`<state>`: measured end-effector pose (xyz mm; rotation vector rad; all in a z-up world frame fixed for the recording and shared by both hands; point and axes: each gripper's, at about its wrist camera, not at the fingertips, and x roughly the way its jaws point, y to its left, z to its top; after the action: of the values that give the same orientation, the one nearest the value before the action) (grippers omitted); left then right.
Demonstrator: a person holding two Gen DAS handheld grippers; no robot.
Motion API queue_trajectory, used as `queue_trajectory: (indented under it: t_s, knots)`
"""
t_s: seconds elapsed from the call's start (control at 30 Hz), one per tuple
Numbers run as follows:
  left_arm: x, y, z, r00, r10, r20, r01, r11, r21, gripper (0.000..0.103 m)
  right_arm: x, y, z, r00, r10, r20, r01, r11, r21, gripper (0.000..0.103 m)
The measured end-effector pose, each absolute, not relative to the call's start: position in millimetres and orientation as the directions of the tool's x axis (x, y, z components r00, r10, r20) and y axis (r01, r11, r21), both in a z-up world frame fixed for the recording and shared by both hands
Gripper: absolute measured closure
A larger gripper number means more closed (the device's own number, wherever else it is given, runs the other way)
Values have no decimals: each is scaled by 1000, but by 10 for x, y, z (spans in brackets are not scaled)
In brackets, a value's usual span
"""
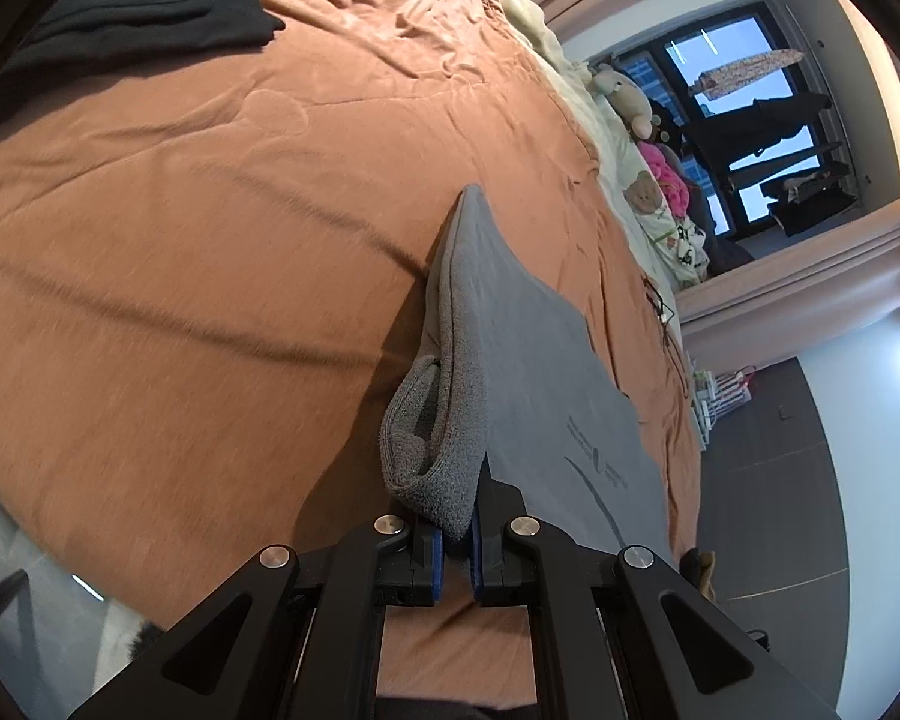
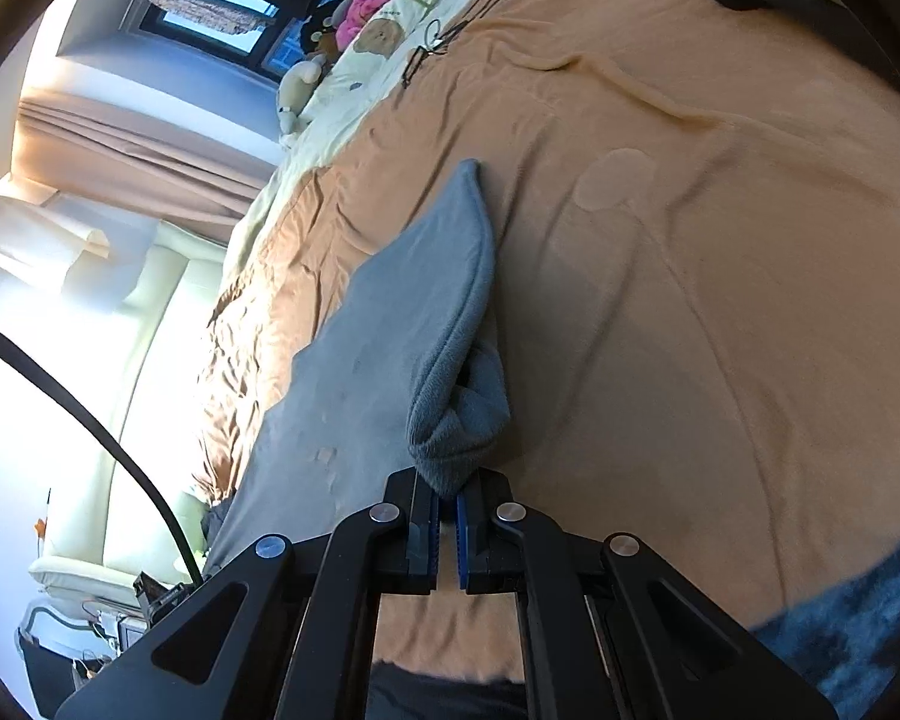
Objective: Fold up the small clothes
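Your left gripper and right gripper each clamp a corner of the grey garment, lifted above the bed. Wide bare quilt lies around it. Only your left view shows its print and a black garment.

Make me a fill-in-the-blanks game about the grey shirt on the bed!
1. The grey garment is pinched by ____ grippers at once.
2. The bed cover under the garment is ____ in colour.
3. The left gripper has its jaws ____ on the cloth.
4. In the left wrist view, a folded ____ cloth lies at the far corner of the bed.

Missing words: two; orange; shut; black
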<state>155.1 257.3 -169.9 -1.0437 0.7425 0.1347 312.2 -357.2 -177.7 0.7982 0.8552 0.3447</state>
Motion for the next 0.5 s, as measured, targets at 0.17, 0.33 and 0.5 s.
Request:
queue_trajectory:
  t_s: [0.17,0.33,0.5]
  knots:
    - [1465,2585,-1813,753,-258,-606,-435,495,-752,98,2998,-3638,-1778,629,539,-560,64,682,728,103]
    - [1473,2616,-2027,737,-270,-620,-457,476,-751,97,3002,-3719,-1876,624,489,-609,132,703,699,103]
    - [1478,2610,-2196,713,-295,-636,-480,456,-750,96,2965,-3892,-1838,630,411,-659,220,719,659,102]
